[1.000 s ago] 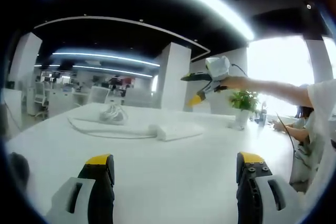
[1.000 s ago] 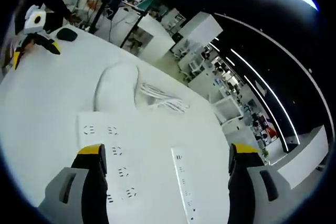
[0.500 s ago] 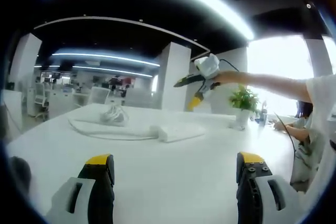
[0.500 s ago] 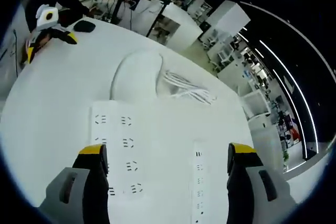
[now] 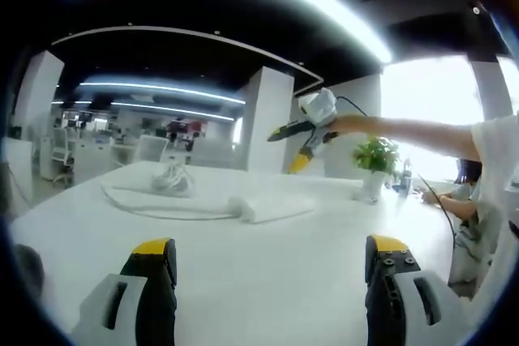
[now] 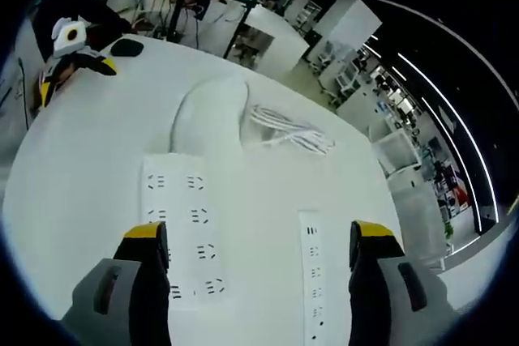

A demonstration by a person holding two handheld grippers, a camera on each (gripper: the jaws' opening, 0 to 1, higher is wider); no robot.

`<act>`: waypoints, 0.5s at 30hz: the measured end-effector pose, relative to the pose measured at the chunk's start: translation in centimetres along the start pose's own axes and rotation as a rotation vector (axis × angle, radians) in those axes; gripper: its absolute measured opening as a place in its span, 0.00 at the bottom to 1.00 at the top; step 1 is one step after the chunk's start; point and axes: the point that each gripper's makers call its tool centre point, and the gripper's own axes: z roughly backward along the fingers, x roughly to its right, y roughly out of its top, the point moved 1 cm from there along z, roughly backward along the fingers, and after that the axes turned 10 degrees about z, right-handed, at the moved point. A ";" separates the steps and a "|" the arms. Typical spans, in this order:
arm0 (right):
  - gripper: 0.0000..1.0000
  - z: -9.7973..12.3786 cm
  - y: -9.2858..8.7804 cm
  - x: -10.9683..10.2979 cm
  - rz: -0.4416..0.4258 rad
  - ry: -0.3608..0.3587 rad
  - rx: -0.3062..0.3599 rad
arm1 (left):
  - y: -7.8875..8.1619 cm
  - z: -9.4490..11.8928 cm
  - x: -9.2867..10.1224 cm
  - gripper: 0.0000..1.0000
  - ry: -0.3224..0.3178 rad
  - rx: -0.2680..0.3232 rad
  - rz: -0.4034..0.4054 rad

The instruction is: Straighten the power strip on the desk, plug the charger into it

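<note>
Since a second ago, right tool [image 6: 253,281] has swung further over the tabletop [image 6: 89,192]; both strips now lie between its released jaws, wide strip [image 6: 180,228] left, narrow strip [image 6: 312,273] right, coiled cord [image 6: 292,131] beyond. Nothing gripped; straightening not begun. Left tool [image 5: 272,285] hangs released, near edge, far from both strips.

In the right gripper view, the near end of the wide power strip [image 6: 180,237] is hidden behind the jaw. The narrow strip [image 6: 314,277] is cut off below. The cable bundle [image 6: 293,130] is blurred.
</note>
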 end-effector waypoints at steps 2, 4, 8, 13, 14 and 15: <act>0.91 0.2 -0.1 0.0 -0.004 -0.002 -0.006 | -0.1 0.0 0.1 0.99 -0.005 -0.003 0.003; 0.91 0.3 -0.2 -0.1 -0.007 -0.001 -0.010 | -0.2 0.2 0.3 0.99 -0.010 0.000 0.006; 0.90 0.2 0.0 -0.6 0.003 0.007 -0.021 | 0.0 0.6 0.7 0.99 -0.012 0.017 0.002; 0.89 -0.8 0.0 -1.6 0.020 0.040 -0.028 | 0.1 1.0 0.6 0.99 0.000 0.024 -0.001; 0.89 -0.9 -0.1 -1.9 0.020 0.048 -0.029 | 0.1 1.0 0.6 0.99 0.002 0.025 -0.001; 0.88 -1.0 -0.1 -2.0 0.022 0.053 -0.032 | 0.2 1.0 0.6 0.99 0.004 0.027 -0.002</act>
